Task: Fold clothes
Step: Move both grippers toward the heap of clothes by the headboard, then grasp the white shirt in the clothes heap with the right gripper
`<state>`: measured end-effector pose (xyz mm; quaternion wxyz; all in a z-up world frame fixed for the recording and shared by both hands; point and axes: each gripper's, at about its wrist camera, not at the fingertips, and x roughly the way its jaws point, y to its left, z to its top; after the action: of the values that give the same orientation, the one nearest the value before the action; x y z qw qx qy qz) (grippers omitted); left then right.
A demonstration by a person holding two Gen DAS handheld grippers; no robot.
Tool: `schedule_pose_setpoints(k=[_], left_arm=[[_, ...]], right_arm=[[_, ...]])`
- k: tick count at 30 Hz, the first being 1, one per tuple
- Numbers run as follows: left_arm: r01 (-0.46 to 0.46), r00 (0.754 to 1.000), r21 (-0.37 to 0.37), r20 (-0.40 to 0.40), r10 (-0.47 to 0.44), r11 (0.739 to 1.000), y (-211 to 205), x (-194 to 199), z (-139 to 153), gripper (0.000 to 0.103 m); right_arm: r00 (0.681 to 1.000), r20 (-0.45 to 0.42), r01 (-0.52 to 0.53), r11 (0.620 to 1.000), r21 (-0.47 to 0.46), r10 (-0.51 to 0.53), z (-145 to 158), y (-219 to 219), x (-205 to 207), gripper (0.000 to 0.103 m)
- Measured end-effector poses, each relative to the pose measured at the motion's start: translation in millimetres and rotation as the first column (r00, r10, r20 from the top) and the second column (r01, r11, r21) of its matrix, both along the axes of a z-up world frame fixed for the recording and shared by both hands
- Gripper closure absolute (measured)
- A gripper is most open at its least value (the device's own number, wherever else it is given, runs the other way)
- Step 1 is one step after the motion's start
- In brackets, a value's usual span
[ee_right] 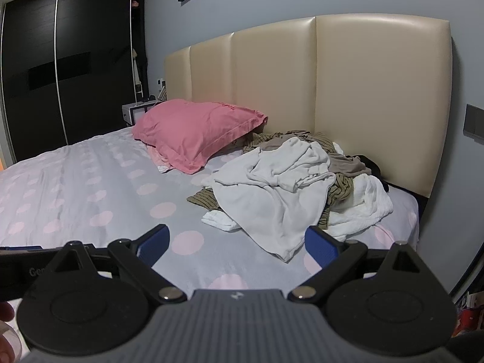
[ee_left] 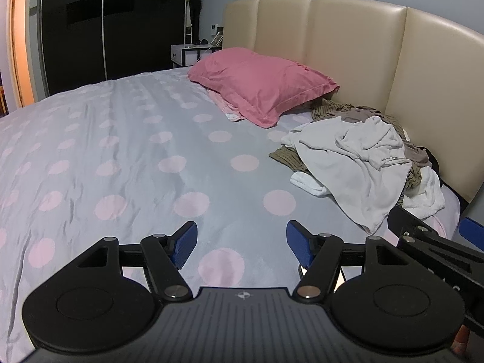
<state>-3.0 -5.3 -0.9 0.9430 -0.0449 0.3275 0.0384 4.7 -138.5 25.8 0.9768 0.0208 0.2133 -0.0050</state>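
one heap of clothes (ee_right: 290,187) lies crumpled on the bed (ee_right: 90,181), at about two o'clock from the right hand-held gripper (ee_right: 237,243) and against the cream headboard (ee_right: 363,90). a white garment (ee_right: 272,205) tops it, with olive striped pieces (ee_right: 205,198) and a grey-brown one (ee_right: 345,163) showing beneath. one pink pillow (ee_right: 193,130) rests at eleven o'clock of the heap. both hand-held grippers, the left hand-held gripper (ee_left: 242,243) too, have blue pads spread wide over the dotted sheet, pinching nothing. partial lettering "ge" shows on the left one's body; the rest is unreadable.
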Motion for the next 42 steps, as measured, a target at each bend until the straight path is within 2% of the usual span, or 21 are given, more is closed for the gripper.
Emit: schedule_pose_setpoints(k=[5,8,12,18,19,20,21,22,23,25,27,31,35,40,42], left_arm=[[-0.01,1.0,0.009,-0.019,0.01,1.0,10.1,0.0,-3.8,0.039],[-0.033,0.999,0.026,-0.032,0.034,0.999,21.6,0.8,-6.8,0.039],[-0.059,0.996,0.054,-0.059,0.062,0.997,40.1,5.6,-10.7,0.039],[-0.112,0.989,0.092,-0.089,0.12,0.989,75.6,13.2,-16.8,0.039],[-0.125,0.986,0.096,-0.094,0.134,0.987,82.2,14.7,-18.7,0.039],[-0.137,0.984,0.096,-0.101,0.147,0.986,89.0,16.0,-21.0,0.039],[-0.149,0.981,0.096,-0.108,0.159,0.984,95.8,17.3,-23.4,0.039],[-0.161,0.978,0.096,-0.115,0.171,0.982,102.6,18.6,-25.7,0.039],[-0.173,0.975,0.096,-0.122,0.185,0.98,109.8,18.7,-28.8,0.039],[-0.203,0.967,0.101,-0.137,0.216,0.974,123.1,19.1,-35.3,0.039],[-0.233,0.954,0.115,-0.163,0.25,0.966,137.6,19.5,-44.9,0.039],[-0.286,0.927,0.145,-0.209,0.311,0.947,164.7,20.4,-63.3,0.039],[-0.329,0.901,0.158,-0.244,0.359,0.931,185.1,22.7,-76.5,0.039],[-0.362,0.886,0.135,-0.256,0.386,0.922,193.7,27.9,-82.7,0.039],[-0.353,0.89,0.133,-0.257,0.376,0.926,191.1,29.7,-83.0,0.039]], right_arm=[[1.0,-0.013,-0.02,1.0,-0.006,0.02,1.6,2.1,1.5,0.006],[0.998,-0.05,-0.044,0.997,0.057,0.047,8.0,-5.3,11.2,0.006],[0.991,-0.103,-0.079,0.994,0.078,0.086,13.3,-14.8,35.2,0.006],[0.966,-0.161,-0.198,0.98,0.034,0.201,23.1,-33.7,91.5,0.008],[0.963,-0.171,-0.21,0.978,0.009,0.208,22.6,-36.4,105.1,0.01],[0.96,-0.183,-0.22,0.975,-0.02,0.213,21.8,-38.8,119.7,0.018],[0.957,-0.202,-0.224,0.973,-0.054,0.209,19.1,-41.0,134.6,0.024],[0.954,-0.219,-0.226,0.971,-0.08,0.204,13.3,-44.5,150.6,0.034],[0.951,-0.235,-0.228,0.968,-0.104,0.199,6.9,-48.2,166.9,0.039],[0.952,-0.251,-0.21,0.97,-0.122,0.175,-9.7,-61.1,198.8,0.04],[0.95,-0.273,-0.19,0.974,-0.12,0.152,-30.5,-75.6,230.0,0.047],[0.946,-0.317,-0.123,0.982,-0.144,0.072,-65.7,-93.6,283.9,0.048],[0.949,-0.309,-0.12,0.972,-0.2,0.054,-82.9,-95.1,321.7,0.049],[0.945,-0.325,-0.111,0.959,-0.261,0.021,-98.9,-92.4,354.6,0.047],[0.943,-0.332,-0.11,0.957,-0.269,0.015,-103.9,-89.4,362.9,0.048]])
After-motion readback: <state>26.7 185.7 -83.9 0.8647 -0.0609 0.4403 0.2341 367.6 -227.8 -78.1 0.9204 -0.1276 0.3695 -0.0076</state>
